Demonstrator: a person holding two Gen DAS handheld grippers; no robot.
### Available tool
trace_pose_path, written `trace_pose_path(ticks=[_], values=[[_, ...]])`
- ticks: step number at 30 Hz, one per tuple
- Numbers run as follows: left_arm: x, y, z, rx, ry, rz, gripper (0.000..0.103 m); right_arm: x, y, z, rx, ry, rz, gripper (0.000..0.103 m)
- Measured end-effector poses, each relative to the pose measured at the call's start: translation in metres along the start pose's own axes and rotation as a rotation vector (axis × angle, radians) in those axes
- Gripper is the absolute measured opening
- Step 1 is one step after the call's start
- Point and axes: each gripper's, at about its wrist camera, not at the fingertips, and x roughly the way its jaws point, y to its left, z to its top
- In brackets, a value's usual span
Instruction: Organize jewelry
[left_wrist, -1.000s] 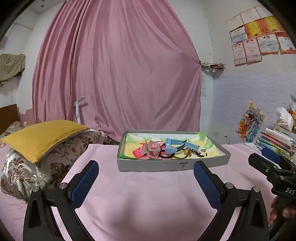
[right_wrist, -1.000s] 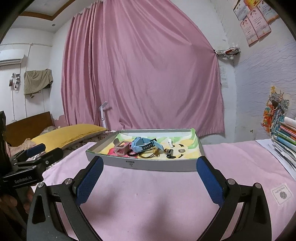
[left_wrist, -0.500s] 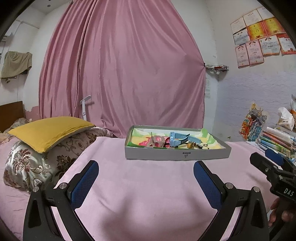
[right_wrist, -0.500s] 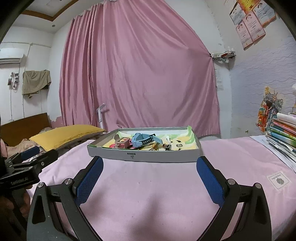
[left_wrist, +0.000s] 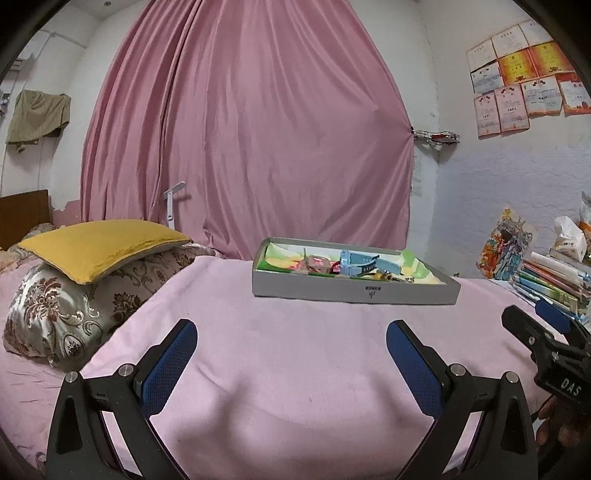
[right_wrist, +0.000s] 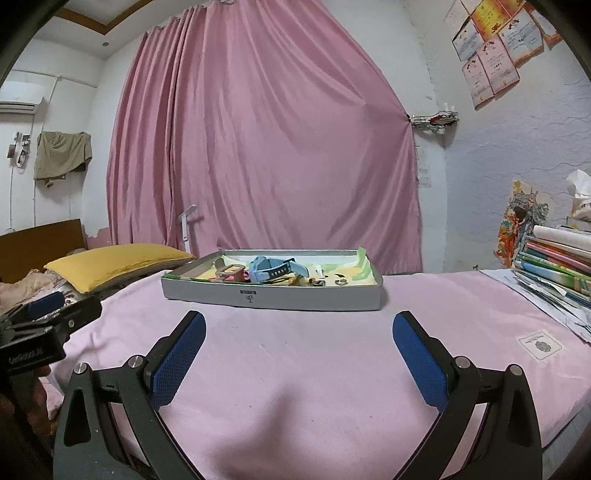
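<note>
Both views are evenly and softly lit by indoor light from above; no glare is seen. A broad soft shadow is cast on the bedspread (left_wrist: 295, 369) just ahead of the left gripper (left_wrist: 291, 354), and a similar one lies before the right gripper (right_wrist: 299, 347). Strong fisheye bending is shown: the curtain (right_wrist: 258, 147) bulges outward, and black vignette fills the corners. The tray (right_wrist: 273, 295) is rendered sharply; fine detail of its contents is too small to be resolved.

Matt grey cardboard tray (left_wrist: 354, 293), pink cloth sheet (left_wrist: 288, 354)
</note>
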Motion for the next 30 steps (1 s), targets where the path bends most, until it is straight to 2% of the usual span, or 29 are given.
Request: trace_pose_path(ticks=[30], values=[[0.0029, -0.0015, -0.0071, -0.003, 0.013, 0.013, 0.103, 0.0029, -0.0015, -0.004, 0.006, 0.015, -0.007, 0.1]])
